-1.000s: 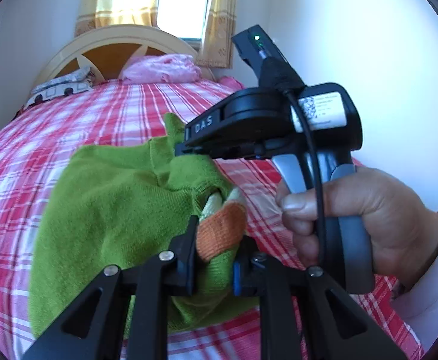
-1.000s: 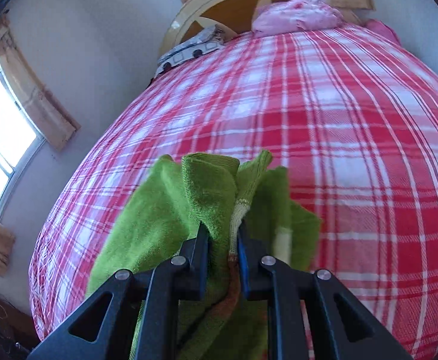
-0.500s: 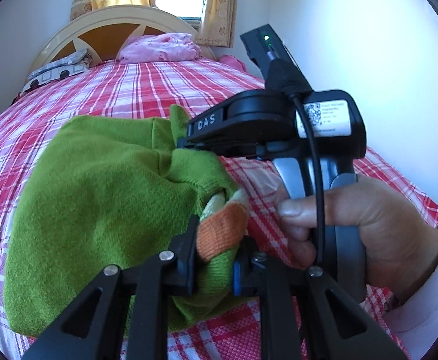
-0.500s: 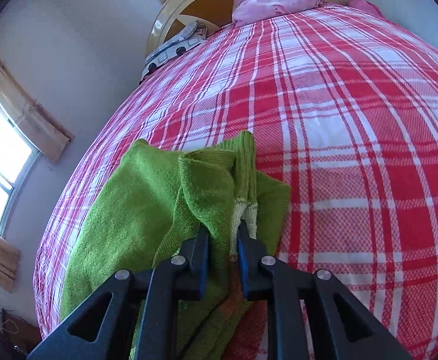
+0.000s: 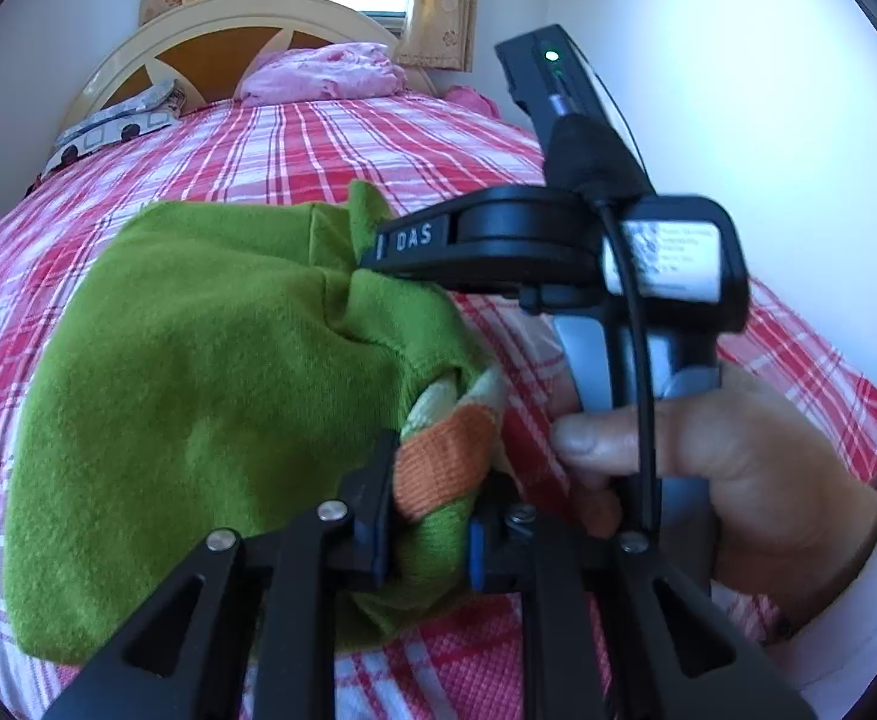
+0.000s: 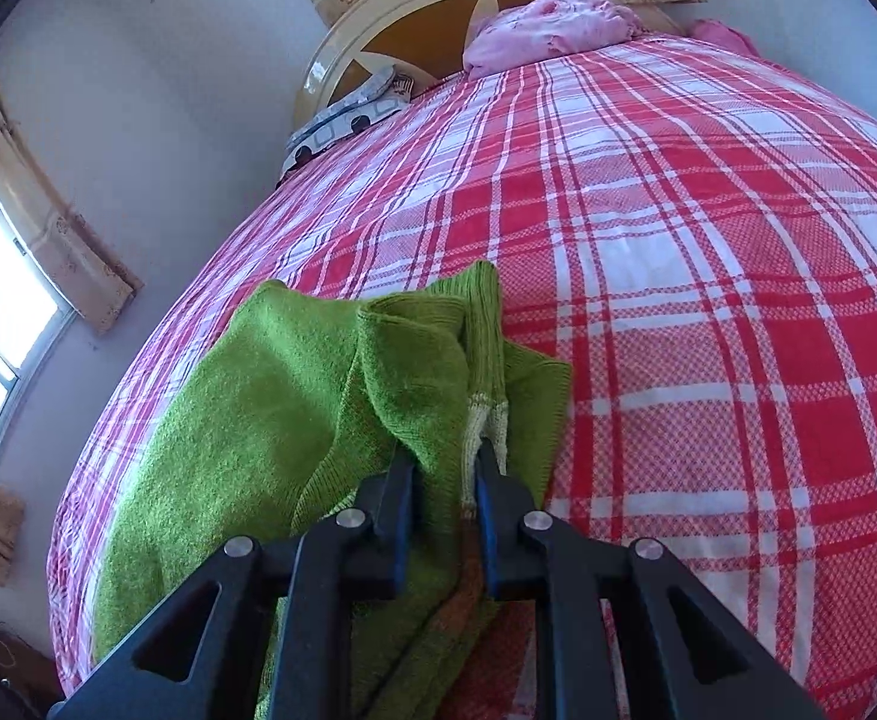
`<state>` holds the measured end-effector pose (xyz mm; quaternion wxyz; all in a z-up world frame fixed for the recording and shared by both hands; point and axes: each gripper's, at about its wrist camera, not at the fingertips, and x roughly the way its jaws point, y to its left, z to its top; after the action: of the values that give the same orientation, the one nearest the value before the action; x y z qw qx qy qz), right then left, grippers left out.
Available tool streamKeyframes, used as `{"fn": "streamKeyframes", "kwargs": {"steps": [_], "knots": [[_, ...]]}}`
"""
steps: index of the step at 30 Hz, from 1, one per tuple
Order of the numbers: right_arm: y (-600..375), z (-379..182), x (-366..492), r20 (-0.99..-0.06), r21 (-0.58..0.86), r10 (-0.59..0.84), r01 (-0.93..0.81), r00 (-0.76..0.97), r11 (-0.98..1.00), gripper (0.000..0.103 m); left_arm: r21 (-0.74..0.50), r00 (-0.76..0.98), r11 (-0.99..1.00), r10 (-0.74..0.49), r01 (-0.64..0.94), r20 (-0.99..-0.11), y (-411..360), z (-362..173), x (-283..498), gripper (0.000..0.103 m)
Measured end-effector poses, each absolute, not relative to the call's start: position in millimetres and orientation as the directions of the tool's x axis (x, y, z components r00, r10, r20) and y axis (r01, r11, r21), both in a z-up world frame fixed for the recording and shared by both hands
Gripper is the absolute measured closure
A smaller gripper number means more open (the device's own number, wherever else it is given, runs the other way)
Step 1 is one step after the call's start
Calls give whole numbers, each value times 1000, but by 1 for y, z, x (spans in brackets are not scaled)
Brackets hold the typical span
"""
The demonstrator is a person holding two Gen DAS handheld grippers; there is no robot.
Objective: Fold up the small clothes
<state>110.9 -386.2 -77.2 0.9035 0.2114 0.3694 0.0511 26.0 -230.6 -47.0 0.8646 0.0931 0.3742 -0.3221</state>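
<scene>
Two grippers, one green sweater

The left gripper [image 5: 426, 510] and right gripper [image 6: 438, 480] are each clamped tight on the sweater [image 5: 198, 408], bunched over the plaid bedspread [image 6: 708, 300].

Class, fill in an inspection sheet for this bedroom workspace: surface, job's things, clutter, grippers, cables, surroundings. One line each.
Surface: bed with red plaid bedspread.
Job's things: green knit sweater bunched on the bedspread, its orange-striped cuff raised.
Clutter: pink bedding and patterned pillow by the headboard.
Grippers: left gripper shut on the cuff; right gripper shut on a sweater fold; right hand grips its handle.
Cables: black cable runs down the right gripper's handle.
Surroundings: wooden headboard, curtained windows, white walls.
</scene>
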Motion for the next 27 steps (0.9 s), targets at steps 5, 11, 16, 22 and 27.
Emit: {"fn": "streamKeyframes", "kwargs": {"steps": [5, 11, 16, 22, 27], "knots": [[-388, -73, 105, -657, 398, 203, 105, 726, 912, 72, -60, 490, 738, -504, 672, -711, -204, -40, 3, 72], [-412, -56, 33, -677, 325, -11, 312, 736, 893, 38, -119, 457, 752, -509, 648, -730, -140, -44, -6, 55], [-394, -39, -42, -627, 326, -44, 313, 777, 892, 38, -108, 487, 813, -443, 572, -752, -110, -57, 3, 55], [-328, -12, -63, -552, 255, -18, 189, 834, 948, 73, -48, 560, 893, -322, 448, -763, -103, -50, 23, 55], [-299, -26, -39, -597, 245, 23, 155, 802, 957, 79, -71, 553, 928, -278, 366, -786, -88, -46, 56, 51]]}}
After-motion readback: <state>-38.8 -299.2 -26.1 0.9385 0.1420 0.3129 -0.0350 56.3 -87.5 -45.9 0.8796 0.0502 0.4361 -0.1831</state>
